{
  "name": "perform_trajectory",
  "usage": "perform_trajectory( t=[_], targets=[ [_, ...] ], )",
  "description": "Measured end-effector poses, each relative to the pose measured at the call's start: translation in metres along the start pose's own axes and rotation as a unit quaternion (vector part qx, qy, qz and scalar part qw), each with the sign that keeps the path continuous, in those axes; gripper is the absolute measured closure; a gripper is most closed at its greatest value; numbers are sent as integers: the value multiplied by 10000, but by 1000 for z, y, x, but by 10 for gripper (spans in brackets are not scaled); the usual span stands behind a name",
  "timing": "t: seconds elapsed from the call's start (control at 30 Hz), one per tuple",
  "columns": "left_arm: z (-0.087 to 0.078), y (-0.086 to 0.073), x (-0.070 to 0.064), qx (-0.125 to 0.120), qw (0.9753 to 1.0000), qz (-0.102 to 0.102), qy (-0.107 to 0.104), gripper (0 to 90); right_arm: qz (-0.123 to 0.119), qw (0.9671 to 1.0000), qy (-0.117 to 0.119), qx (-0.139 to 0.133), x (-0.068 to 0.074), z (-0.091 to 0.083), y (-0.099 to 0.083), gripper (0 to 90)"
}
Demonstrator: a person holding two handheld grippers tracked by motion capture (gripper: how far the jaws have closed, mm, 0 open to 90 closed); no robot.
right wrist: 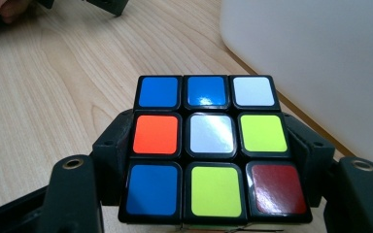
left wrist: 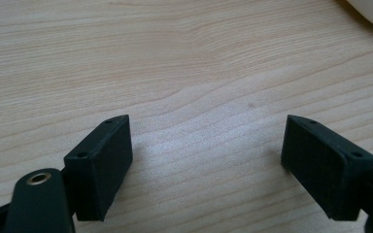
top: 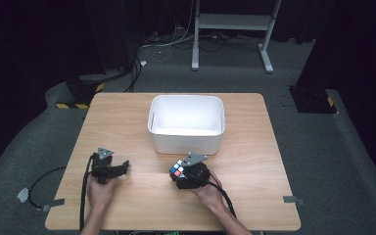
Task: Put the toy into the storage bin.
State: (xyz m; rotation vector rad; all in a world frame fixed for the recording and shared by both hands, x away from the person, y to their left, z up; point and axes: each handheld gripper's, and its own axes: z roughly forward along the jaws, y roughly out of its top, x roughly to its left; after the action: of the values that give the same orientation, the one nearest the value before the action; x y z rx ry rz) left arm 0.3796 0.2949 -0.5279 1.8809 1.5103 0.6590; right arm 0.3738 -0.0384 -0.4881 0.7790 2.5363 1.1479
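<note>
The bench [top: 127,117] carries a white bin [top: 186,141] at centre, toward the far side. Near the bin's front wall, the right gripper [top: 178,172] holds a puzzle cube [right wrist: 209,145], jaws closed flat against two opposite side faces. The cube appears rigid and light, with glossy, probably slippery stickers; grip mid-height on flat faces. The left gripper [left wrist: 206,165] rests at near left, jaws wide apart and empty.

The high view looks forward and down over the whole tabletop [top: 254,147]; both tool cameras sit close above it, each catching the tub [top: 186,122].
</note>
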Motion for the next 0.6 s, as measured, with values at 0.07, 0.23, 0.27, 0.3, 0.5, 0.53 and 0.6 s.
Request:
perform_trajectory(
  t=[0.07, 0.23, 0.27, 0.3, 0.5, 0.53, 0.6],
  targets=[
    [0, 0, 0, -2, 10000, -3, 6, 192, -30, 10000, 35, 38, 0, -3, 1, 335],
    [0, 0, 0, 8, 10000, 3, 27, 194, -96, 9999, 72, 20, -3, -14, 4, 335],
    [0, 0, 0, 8, 10000, 3, 27, 194, -78, 9999, 85, 8, -4, -16, 5, 335],
    [0, 0, 0, 7, 10000, -1, 21, 194, -58, 9999, 108, -10, -5, -17, 5, 335],
    [0, 0, 0, 8, 10000, 2, 21, 194, 84, 9995, 300, 14, -10, -23, 6, 335],
    [0, 0, 0, 8, 10000, 2, 21, 194, 84, 9995, 300, 14, -10, -23, 6, 335],
    [0, 0, 0, 7, 10000, 1, 21, 194, 48, 9995, 323, 14, -10, -25, 7, 336]
  ],
)
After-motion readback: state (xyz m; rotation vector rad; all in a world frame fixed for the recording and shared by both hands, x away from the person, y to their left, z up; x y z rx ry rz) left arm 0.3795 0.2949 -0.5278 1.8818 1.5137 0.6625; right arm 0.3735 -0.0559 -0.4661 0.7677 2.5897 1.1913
